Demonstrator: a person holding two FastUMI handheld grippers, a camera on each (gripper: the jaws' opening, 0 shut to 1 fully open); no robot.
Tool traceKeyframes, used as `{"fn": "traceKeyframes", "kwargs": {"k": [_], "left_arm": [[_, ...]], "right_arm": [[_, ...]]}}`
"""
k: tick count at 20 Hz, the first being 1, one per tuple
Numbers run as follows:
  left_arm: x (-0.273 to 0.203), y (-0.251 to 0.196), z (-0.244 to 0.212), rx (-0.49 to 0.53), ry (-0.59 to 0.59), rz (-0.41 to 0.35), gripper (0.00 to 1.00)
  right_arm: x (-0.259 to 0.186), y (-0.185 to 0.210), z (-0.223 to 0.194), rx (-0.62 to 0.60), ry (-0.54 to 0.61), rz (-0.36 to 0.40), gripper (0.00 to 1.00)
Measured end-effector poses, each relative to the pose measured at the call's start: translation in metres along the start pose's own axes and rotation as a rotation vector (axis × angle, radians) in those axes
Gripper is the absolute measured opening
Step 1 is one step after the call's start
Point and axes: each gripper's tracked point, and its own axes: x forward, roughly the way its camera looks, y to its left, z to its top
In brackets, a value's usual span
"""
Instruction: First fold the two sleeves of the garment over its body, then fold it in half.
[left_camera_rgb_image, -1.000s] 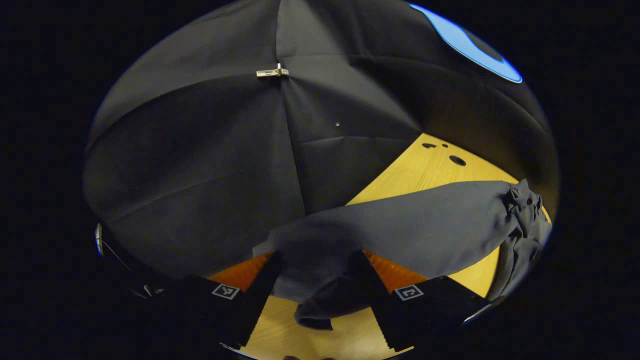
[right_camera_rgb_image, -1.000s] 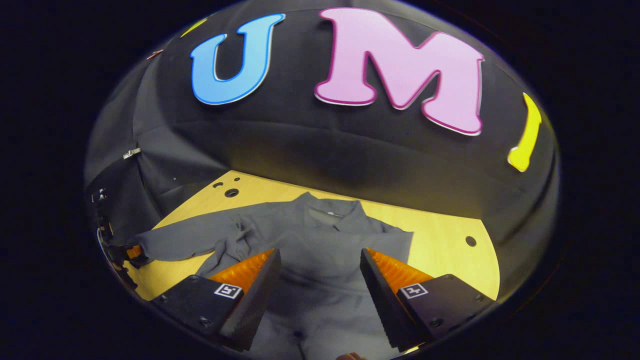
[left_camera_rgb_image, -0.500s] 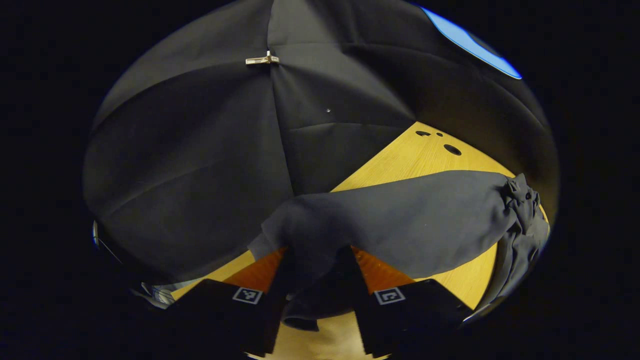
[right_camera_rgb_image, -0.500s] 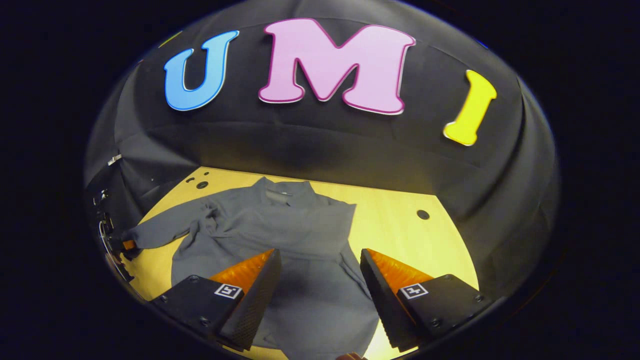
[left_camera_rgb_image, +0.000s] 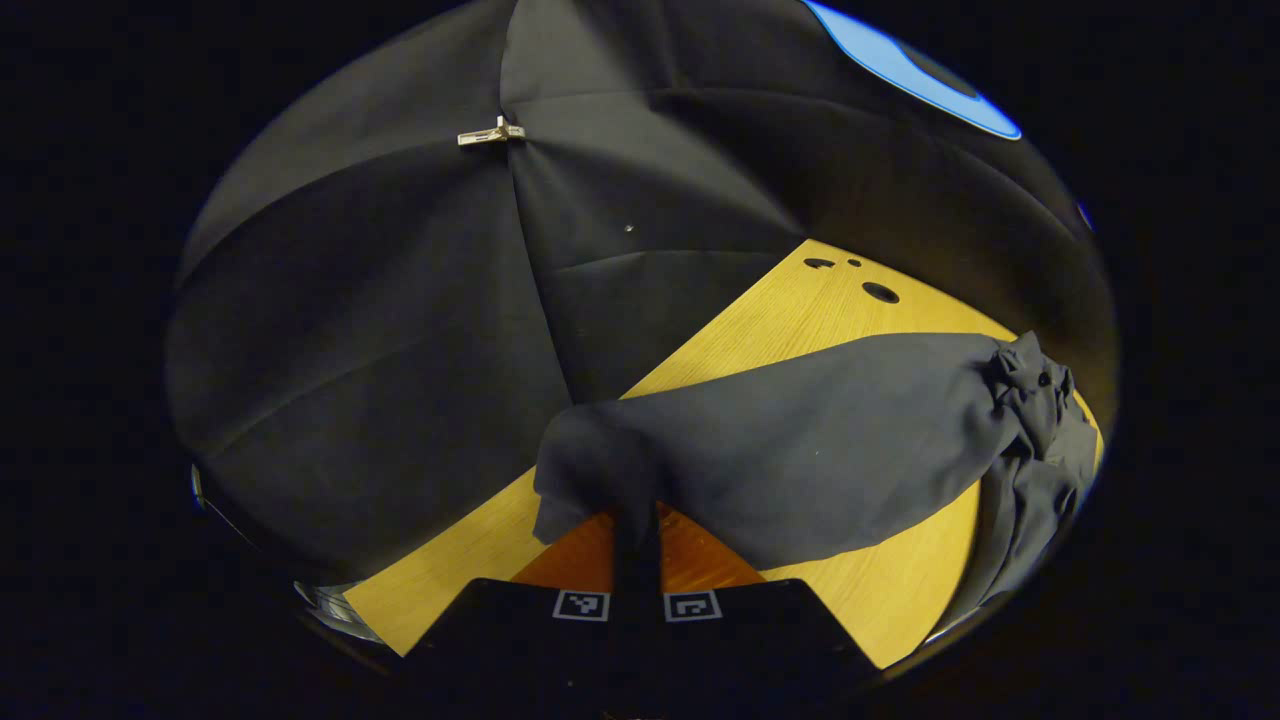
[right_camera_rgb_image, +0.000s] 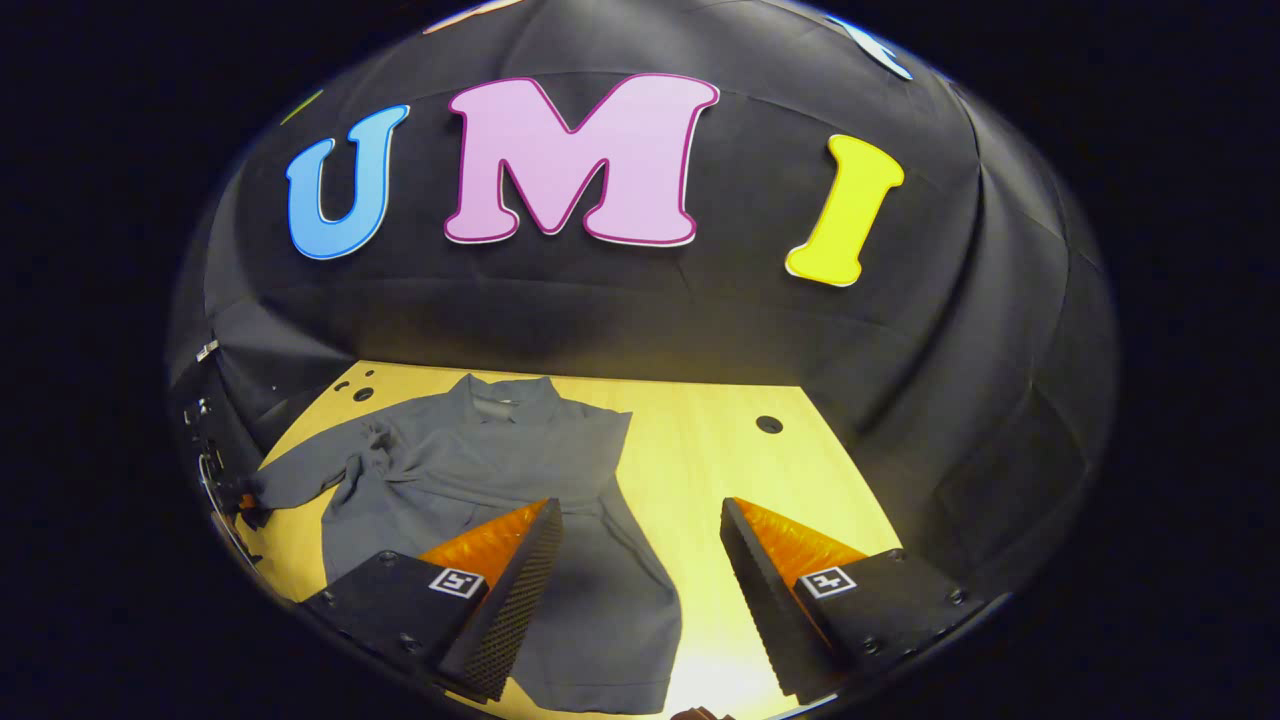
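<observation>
Black cloth wall (right_camera_rgb_image: 700, 330) curves round booth, clip (left_camera_rgb_image: 490, 133) on its seam. Pale wood table (right_camera_rgb_image: 720, 470) with round holes near back edge. Grey shirt (right_camera_rgb_image: 480, 480) lies flat on table, collar toward wall — one sleeve (left_camera_rgb_image: 800, 440) stretched out sideways, bunched at shoulder. Left gripper (left_camera_rgb_image: 636, 520) pinched tight on that sleeve's cuff, fingers together with cloth between. Right gripper (right_camera_rgb_image: 640, 580) wide apart above shirt's lower edge — grips nothing.

Left gripper (left_camera_rgb_image: 636, 535) clamped, jaws pressed together on sleeve cuff (left_camera_rgb_image: 590, 465); right gripper (right_camera_rgb_image: 640, 560) jaws spread wide.
</observation>
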Motion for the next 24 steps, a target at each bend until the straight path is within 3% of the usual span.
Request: {"fn": "traceKeyframes", "kwargs": {"k": [3, 6, 12, 19, 24], "left_arm": [[-0.023, -0.014, 0.028, -0.039, -0.063, -0.031, 0.05], [-0.044, -0.032, 0.061, 0.006, -0.127, -0.052, 0.06], [-0.087, -0.107, 0.113, 0.030, -0.227, -0.128, 0.05], [-0.136, -0.253, 0.148, 0.125, -0.320, -0.276, 0.05], [-0.165, -0.378, 0.130, 0.207, -0.335, -0.419, 0.05]], "right_arm": [[0.000, -0.026, -0.004, 0.014, 0.004, -0.019, 0.98], [0.004, -0.039, -0.010, 0.039, 0.003, -0.008, 0.98], [0.011, -0.055, -0.020, 0.039, 0.004, 0.038, 0.98], [0.024, -0.090, -0.030, 0.097, 0.018, 0.058, 0.98], [0.031, -0.117, -0.039, 0.122, 0.030, 0.053, 0.98]]}}
